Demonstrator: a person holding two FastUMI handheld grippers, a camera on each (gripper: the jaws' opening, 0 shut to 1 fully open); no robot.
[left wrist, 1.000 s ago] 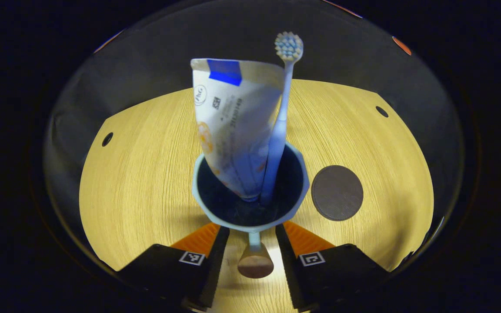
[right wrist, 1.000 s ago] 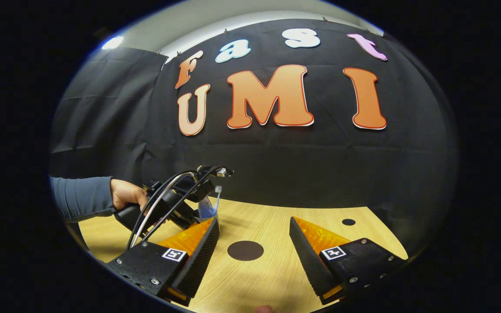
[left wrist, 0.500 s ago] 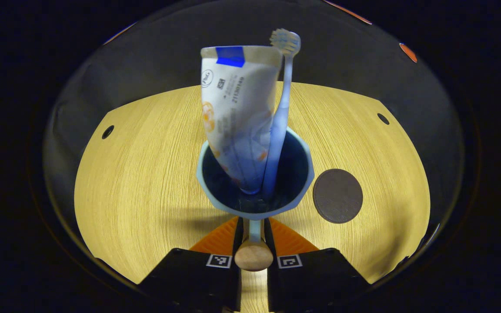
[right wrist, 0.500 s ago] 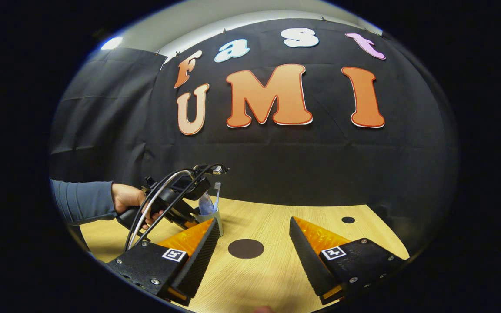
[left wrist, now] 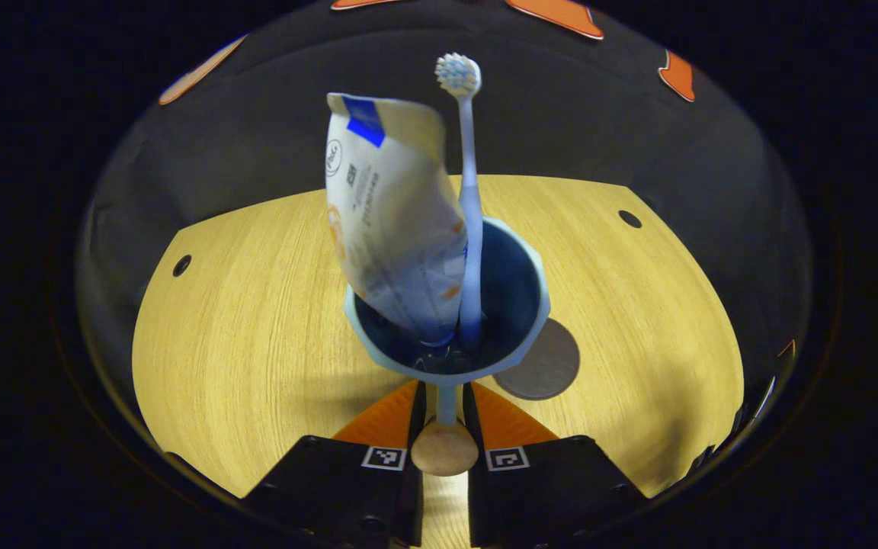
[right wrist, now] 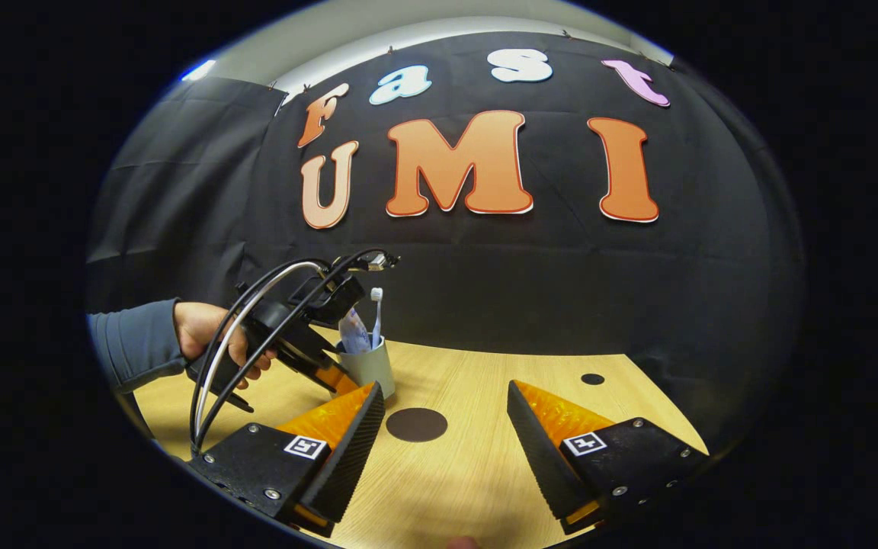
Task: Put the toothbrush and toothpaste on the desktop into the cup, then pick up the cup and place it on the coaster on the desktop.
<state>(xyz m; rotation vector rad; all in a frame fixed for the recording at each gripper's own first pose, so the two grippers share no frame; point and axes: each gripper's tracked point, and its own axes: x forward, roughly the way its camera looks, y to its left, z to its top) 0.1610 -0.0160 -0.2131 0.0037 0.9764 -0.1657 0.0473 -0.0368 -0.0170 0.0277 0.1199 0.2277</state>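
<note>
Wooden desktop (left wrist: pixel 241 320), left gripper (left wrist: pixel 443 412) clamped on cup (left wrist: pixel 447 366) handle, right gripper (right wrist: pixel 447 427) spread wide

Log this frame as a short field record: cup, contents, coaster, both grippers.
cup: held by its handle, lifted off the desktop
contents: toothpaste and toothbrush, both standing in the cup
coaster: bare on the desktop, partly hidden behind the cup in the left gripper view
left gripper: shut on the cup handle
right gripper: open, above the desktop near the coaster
step left: set cup on coaster
</note>
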